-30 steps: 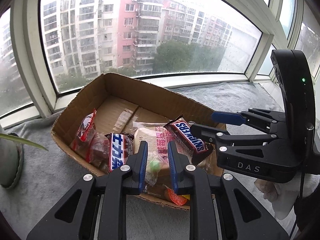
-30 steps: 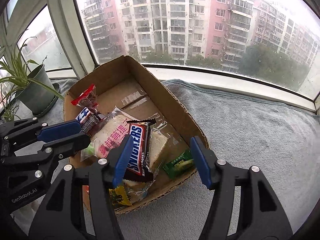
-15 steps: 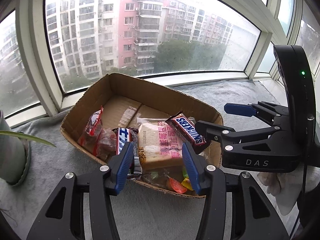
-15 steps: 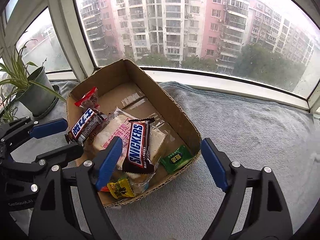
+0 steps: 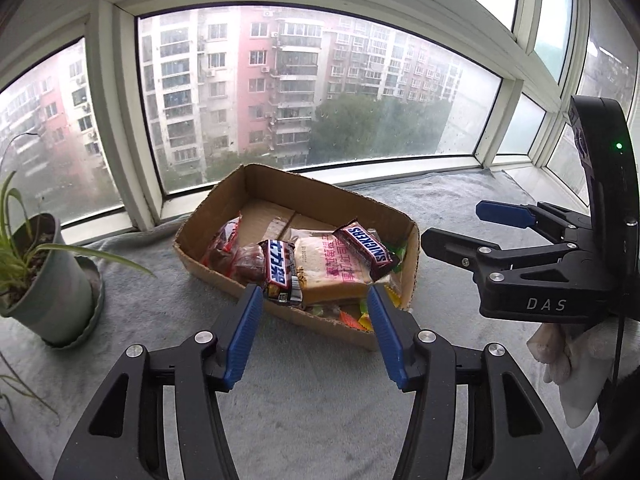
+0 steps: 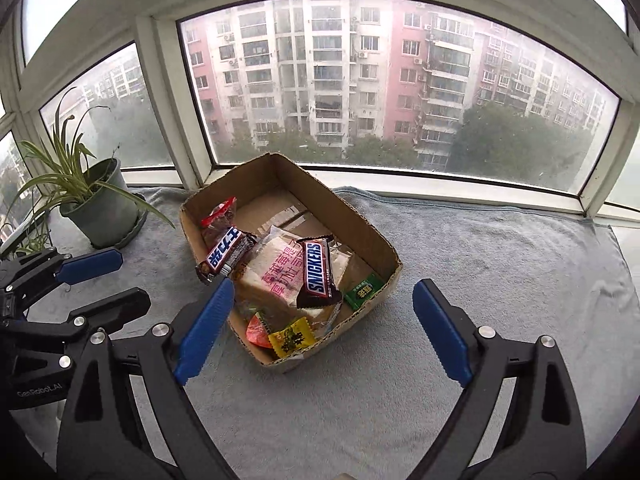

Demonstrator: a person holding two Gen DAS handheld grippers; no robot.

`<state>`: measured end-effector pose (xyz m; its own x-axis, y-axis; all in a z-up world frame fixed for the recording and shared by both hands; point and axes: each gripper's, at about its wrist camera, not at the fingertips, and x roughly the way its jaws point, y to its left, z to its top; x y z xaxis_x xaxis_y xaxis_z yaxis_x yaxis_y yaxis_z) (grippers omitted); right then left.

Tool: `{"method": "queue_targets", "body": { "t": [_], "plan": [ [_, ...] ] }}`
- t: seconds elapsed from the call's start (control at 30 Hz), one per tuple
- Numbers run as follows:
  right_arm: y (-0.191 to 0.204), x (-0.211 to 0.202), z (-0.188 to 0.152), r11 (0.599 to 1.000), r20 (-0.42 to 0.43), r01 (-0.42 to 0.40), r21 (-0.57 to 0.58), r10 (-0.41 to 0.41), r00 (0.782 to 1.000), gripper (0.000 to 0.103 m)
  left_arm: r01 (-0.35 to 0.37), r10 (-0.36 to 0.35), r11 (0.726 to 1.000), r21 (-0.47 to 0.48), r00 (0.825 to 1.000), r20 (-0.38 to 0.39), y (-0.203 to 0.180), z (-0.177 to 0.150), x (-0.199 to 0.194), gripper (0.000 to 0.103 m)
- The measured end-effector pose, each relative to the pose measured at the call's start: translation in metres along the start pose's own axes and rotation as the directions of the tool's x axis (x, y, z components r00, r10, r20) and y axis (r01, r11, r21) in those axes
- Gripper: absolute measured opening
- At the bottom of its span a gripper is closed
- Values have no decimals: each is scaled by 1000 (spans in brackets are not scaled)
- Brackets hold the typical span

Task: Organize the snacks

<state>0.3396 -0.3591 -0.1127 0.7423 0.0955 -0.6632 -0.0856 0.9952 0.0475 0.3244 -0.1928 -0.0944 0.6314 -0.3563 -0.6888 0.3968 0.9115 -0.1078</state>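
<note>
A brown cardboard box (image 5: 396, 216) (image 6: 360, 224) sits on the grey blanket and holds the snacks. A Snickers bar (image 5: 366, 250) (image 6: 318, 272) lies on top of a wrapped bread packet (image 5: 332, 276) (image 6: 276, 276). Beside them, a blue-and-white chocolate bar (image 5: 280, 272) (image 6: 226, 256) leans on a red packet (image 5: 224, 240) (image 6: 218, 216). Small sweets (image 6: 294, 338) fill the near corner. My left gripper (image 5: 314, 292) (image 6: 134, 276) hovers short of the box, its jaws opening and empty. My right gripper (image 6: 323, 284) (image 5: 452, 222) hangs above the near end, its jaws opening wide with nothing held.
A potted spider plant (image 5: 44, 280) (image 6: 100, 204) stands on the blanket left of the box. The window sill and frame (image 6: 440, 196) run close behind it. Open grey blanket (image 6: 500, 264) spreads to the right. A white-gloved hand (image 5: 560, 360) holds the right gripper.
Both grippers have drawn back and up from the box. Their jaws have spread, the left from nearly shut. The Snickers bar, earlier between the right fingers, now lies in the box.
</note>
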Motion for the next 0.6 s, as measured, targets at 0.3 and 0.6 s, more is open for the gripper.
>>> {"method": "queue_targets", "body": {
  "t": [0.3, 0.6],
  "plan": [
    [26, -73, -30, 996, 71, 54, 76, -60, 996, 94, -18, 20, 1000, -24, 997, 80, 6, -28, -69, 62],
    [53, -109, -68, 992, 54, 89, 94, -94, 994, 94, -67, 75, 995, -79, 991, 110, 14, -65, -123, 69]
  ]
}}
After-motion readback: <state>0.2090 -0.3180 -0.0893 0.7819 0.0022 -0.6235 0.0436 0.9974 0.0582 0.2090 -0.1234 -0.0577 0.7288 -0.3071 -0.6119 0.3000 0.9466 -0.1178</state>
